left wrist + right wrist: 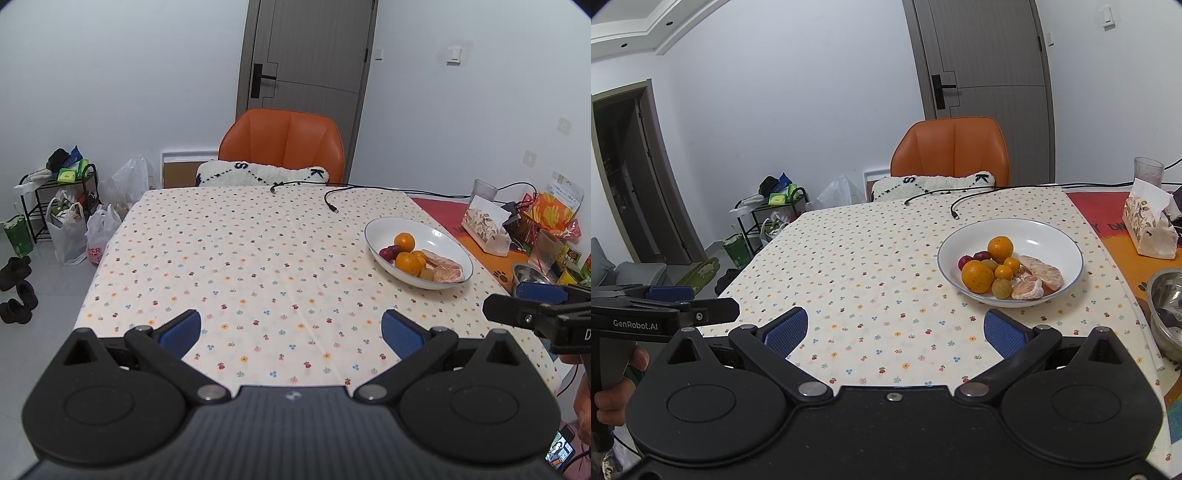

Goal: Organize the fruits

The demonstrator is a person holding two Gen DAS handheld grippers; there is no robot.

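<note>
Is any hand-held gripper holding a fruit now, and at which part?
Nothing is held. Left hand-held gripper and right hand-held gripper are open; fruits lie in the white bowl.

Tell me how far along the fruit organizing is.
Looks done or nearly: the oranges, plums and peeled segments all sit in the white bowl. Both the left hand-held gripper and right hand-held gripper are open and empty. No loose fruit shows on the tablecloth.

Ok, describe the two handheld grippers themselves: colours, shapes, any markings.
Both grippers are matte black plastic. The left gripper and right gripper each have two angled link arms with silver pivot pins, round housings on both sides and a ribbed body. Their fingers carry blue textured pads. In the right wrist view the left unit's side reads "GenRobot.AI" in white. No sleeves show.
</note>
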